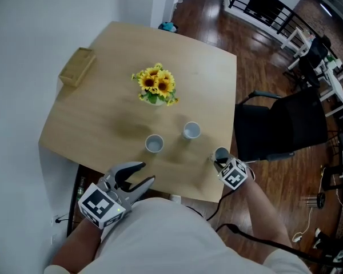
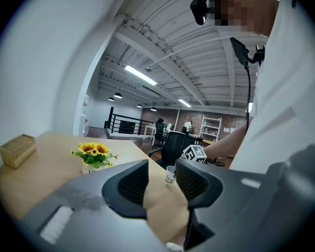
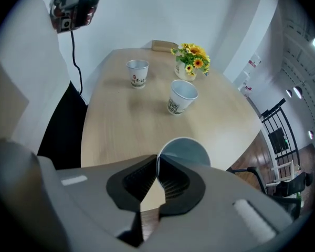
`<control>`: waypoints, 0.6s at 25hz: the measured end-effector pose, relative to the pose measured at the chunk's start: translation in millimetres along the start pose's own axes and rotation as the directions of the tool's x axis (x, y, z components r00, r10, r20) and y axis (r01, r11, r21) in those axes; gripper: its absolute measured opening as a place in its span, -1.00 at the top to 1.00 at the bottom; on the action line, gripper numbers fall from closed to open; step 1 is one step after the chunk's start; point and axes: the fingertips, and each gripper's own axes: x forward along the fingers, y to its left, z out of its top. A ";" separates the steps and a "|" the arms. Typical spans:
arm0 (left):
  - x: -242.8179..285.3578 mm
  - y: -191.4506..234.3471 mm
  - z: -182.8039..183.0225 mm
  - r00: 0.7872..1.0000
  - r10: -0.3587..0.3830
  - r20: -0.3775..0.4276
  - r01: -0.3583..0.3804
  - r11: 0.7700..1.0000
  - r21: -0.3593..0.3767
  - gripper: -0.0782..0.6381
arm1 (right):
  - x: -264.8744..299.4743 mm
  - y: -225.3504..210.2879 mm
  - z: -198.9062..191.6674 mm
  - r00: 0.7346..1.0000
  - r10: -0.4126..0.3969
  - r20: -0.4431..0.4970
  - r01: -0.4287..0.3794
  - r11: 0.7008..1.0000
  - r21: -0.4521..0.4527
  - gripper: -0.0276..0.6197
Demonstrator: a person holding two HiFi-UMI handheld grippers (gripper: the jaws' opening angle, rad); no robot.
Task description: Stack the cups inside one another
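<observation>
Matt pale-wood desk (image 1: 97, 96) carries smooth paper cups (image 1: 154, 144) (image 1: 191, 131) (image 1: 222, 152).
Left tool (image 1: 148, 172) and right tool (image 1: 218, 162): matt grey plastic; floor (image 1: 257, 56): glossy dark wood.

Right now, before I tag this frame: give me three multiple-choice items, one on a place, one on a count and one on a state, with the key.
1. Where on the table does the wooden box lie in the head view?
A) at the far left corner
B) in the middle
C) at the near right edge

2. How many cups show in the head view?
A) two
B) three
C) five

3. What state is the right gripper in?
A) open above the flowers
B) open and empty
C) shut on a cup's rim

Key:
1 A: the box sits at the far left corner, by the white wall.
2 B: two cups stand mid-table and a third stands by the near right edge.
3 C: in the right gripper view its jaws pinch the wall of the nearest cup.
</observation>
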 end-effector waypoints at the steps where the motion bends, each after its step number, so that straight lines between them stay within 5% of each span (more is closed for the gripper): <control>1: -1.3 1.9 -0.7 1.000 -0.006 0.001 0.006 1.000 0.000 0.31 | -3.5 -0.8 2.0 1.000 -0.001 -0.001 0.001 1.000 0.009 0.85; 15: -14.6 23.7 -2.4 0.998 -0.053 0.020 0.053 0.999 0.007 0.31 | -50.4 -2.4 65.6 0.999 -0.035 0.017 0.036 0.998 -0.060 0.85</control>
